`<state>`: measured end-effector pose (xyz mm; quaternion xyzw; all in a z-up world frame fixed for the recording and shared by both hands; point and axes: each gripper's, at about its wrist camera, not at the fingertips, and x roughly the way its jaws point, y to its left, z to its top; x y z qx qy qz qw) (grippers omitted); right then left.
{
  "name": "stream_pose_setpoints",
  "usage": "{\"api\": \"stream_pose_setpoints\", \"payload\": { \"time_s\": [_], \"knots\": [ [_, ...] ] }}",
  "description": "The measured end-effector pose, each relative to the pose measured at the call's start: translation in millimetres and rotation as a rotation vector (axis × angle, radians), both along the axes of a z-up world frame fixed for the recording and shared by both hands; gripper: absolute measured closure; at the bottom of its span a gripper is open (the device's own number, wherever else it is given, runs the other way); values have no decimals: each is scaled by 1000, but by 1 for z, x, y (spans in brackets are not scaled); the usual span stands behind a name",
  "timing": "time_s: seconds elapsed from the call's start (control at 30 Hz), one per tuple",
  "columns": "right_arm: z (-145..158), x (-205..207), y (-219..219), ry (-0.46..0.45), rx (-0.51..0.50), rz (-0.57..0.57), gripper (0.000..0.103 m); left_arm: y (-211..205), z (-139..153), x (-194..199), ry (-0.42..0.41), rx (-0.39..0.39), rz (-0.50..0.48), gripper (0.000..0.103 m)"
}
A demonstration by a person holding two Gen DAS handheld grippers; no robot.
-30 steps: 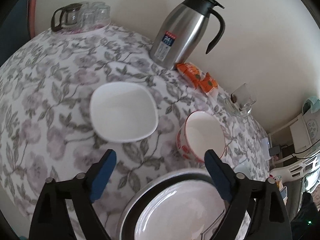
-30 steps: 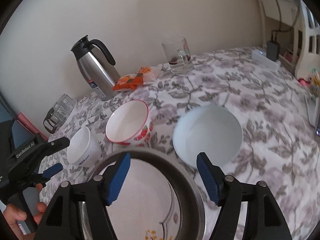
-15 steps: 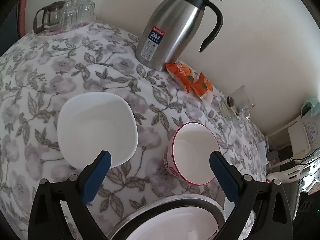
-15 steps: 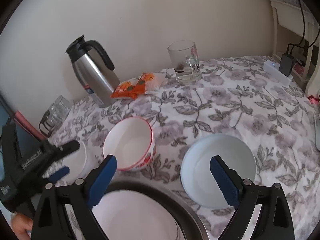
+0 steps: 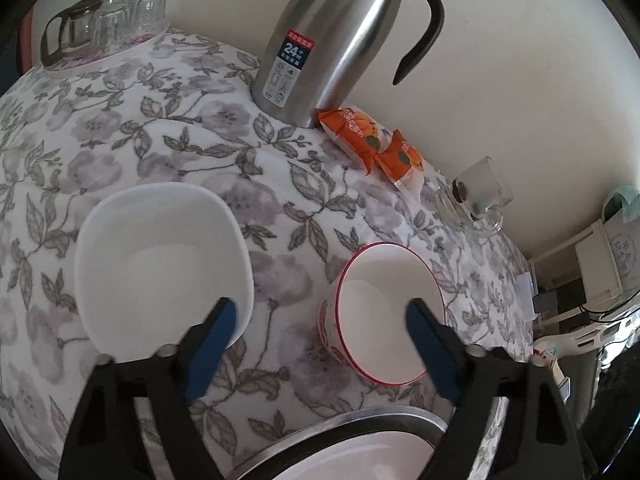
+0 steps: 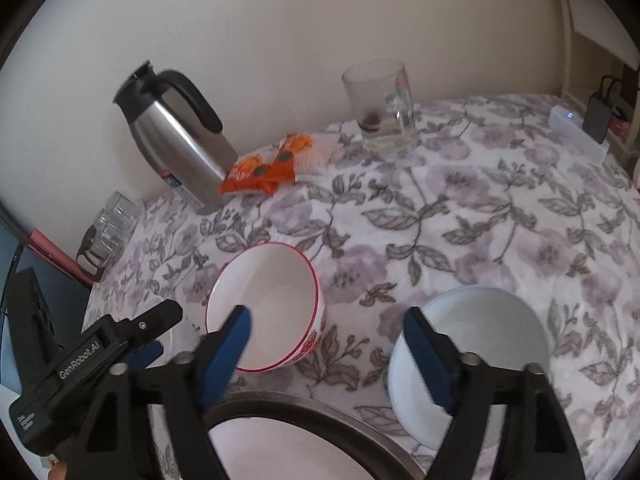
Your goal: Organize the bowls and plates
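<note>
My left gripper (image 5: 318,328) hangs with its blue pads spread wide and nothing between them, above the gap between two bowls on the floral cloth (image 5: 168,148); my right gripper (image 6: 328,340) is likewise agape and empty, one pad over the red-rimmed bowl (image 6: 266,304), the other over the pale bowl (image 6: 472,328). The square white bowl (image 5: 160,260) sits just under my left gripper's left pad, the red-rimmed bowl (image 5: 384,312) under its right pad, and a steel tray (image 5: 352,432) with a white plate (image 5: 344,460) in it lies nearest me. All three bowls look glazed ceramic: stiff, fairly heavy, slick and liable to chip (a judgement, not a reading). I would take each by the rim, one pad inside and one outside the wall, squeezing firmly, since a smooth glaze could slip under the pads. Beyond stand a flask (image 5: 332,40), orange packets (image 5: 372,144) and a glass mug (image 5: 476,200) by the wall, well clear of the bowls.
</note>
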<state>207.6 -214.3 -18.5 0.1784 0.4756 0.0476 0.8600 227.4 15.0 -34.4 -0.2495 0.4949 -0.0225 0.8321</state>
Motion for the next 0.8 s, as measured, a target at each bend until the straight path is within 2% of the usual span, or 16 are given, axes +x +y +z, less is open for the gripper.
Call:
{"api": "stream_pose_setpoints", "payload": {
  "time_s": [0.13, 0.17, 0.23, 0.33, 0.47, 0.53, 0.57, 0.8],
  "knots": [
    [-12, 10, 8, 43, -3, 15, 51, -6, -1, 6, -7, 23, -30, 35],
    [-16, 12, 10, 57, -3, 15, 53, -8, -2, 8, -6, 23, -39, 38],
    [-22, 16, 12, 77, -1, 15, 62, -10, -3, 10, -3, 29, -43, 42],
    [-29, 22, 15, 100, -10, 31, 68, -12, 0, 13, -13, 74, -44, 43],
    [-37, 26, 19, 118, -16, 45, 74, -11, 8, 14, -49, 78, -50, 44],
    [-41, 28, 19, 129, -13, 45, 77, -13, 9, 15, -54, 72, -61, 49],
    [-41, 28, 19, 128, -9, 48, 77, -15, 8, 16, -52, 73, -71, 55],
    [-43, 27, 19, 124, -12, 59, 78, -24, -2, 18, -26, 70, -105, 65]
  ]
}}
